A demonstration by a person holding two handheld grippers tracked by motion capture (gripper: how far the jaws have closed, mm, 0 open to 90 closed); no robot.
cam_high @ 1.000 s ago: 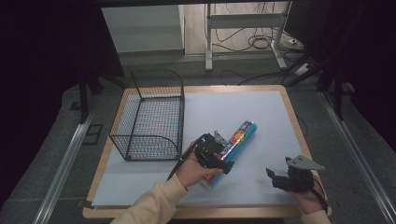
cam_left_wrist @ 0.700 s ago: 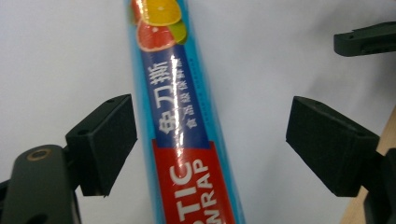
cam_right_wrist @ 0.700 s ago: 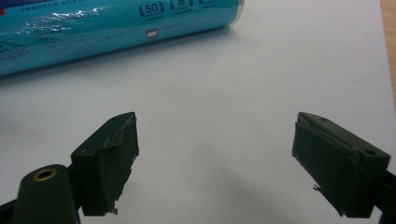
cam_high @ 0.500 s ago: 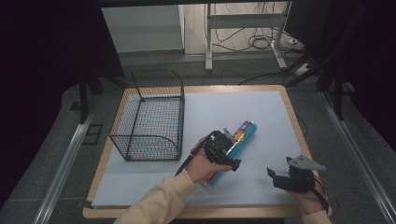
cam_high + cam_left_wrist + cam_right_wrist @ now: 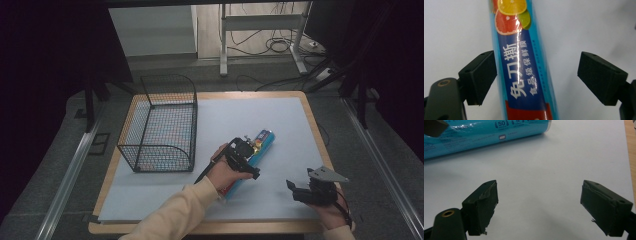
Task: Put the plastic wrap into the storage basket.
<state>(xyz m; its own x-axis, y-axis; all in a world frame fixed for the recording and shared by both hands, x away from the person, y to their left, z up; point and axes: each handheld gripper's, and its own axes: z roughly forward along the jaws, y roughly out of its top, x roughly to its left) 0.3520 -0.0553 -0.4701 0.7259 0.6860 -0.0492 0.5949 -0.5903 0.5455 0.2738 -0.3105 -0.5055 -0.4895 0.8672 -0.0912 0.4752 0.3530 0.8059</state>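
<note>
Left gripper [image 5: 537, 77], jaws just widened, is straddled over the blue roll [image 5: 524, 75] lying on the tabletop [image 5: 280, 120] beside the basket [image 5: 160, 125]; closing is needed next.

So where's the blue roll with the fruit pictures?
In the high view the blue roll lies on the white mat, right of the wire basket, under the left gripper.

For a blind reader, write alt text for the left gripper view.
A blue roll of cling film with citrus pictures lies on a white table between the open jaws of the left gripper. The left jaw stands close beside the roll; the right one stands well clear.
</note>
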